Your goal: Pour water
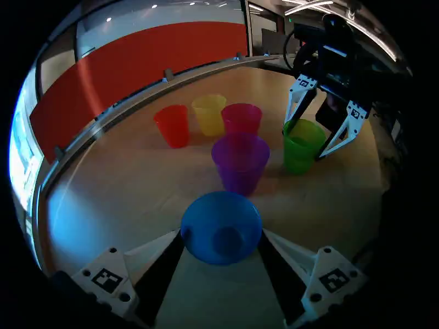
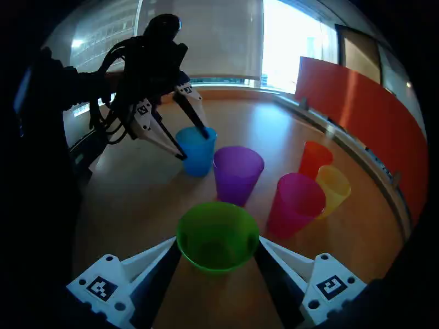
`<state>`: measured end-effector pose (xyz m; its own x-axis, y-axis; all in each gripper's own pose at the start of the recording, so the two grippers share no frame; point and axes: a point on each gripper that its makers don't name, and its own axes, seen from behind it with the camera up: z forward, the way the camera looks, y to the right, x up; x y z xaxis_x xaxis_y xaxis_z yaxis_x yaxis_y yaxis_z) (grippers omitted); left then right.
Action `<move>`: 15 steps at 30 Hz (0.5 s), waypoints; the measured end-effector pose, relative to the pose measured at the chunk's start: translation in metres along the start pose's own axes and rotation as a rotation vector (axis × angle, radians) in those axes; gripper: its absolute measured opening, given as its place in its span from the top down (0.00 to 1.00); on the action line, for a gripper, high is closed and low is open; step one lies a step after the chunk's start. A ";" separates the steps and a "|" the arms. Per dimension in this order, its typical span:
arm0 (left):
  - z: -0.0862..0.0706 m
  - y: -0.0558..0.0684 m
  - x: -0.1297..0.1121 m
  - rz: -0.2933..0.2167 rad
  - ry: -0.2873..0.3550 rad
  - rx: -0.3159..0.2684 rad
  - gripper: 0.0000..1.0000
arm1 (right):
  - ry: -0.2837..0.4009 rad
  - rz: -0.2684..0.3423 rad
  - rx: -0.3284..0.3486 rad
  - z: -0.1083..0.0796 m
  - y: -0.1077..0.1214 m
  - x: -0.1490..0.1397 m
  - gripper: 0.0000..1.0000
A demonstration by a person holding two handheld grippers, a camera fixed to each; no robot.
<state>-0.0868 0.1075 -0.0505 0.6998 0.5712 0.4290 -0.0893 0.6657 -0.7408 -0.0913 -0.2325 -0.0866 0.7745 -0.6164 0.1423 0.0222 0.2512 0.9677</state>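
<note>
A blue cup [image 1: 221, 227] sits upright between my left gripper's [image 1: 221, 237] fingers, which press on both its sides. In the right gripper view the same blue cup [image 2: 196, 149] stands on the wooden table [image 2: 137, 192] with the left gripper [image 2: 192, 145] around it. My right gripper [image 2: 218, 242] is shut on a green cup [image 2: 218, 236], also upright. From the left gripper view, the green cup [image 1: 302, 145] rests on the table with the right gripper [image 1: 303, 140] clasping it. I cannot tell whether either cup holds water.
A purple cup [image 1: 240, 162] stands between the blue and green ones. Behind it are a red cup [image 1: 173, 125], a yellow cup [image 1: 209, 113] and a magenta cup [image 1: 242, 118]. A red wall panel [image 1: 137, 71] runs along the table's far edge. A person's dark sleeve [image 2: 49, 93] holds the left gripper.
</note>
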 end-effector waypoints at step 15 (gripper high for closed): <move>0.004 0.004 -0.013 0.004 -0.036 -0.011 0.11 | 0.004 0.019 -0.007 -0.001 -0.001 -0.004 0.09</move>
<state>-0.0986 0.1043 -0.0568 0.6735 0.5908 0.4443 -0.0842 0.6584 -0.7480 -0.0937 -0.2292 -0.0885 0.7774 -0.6085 0.1596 0.0119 0.2679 0.9634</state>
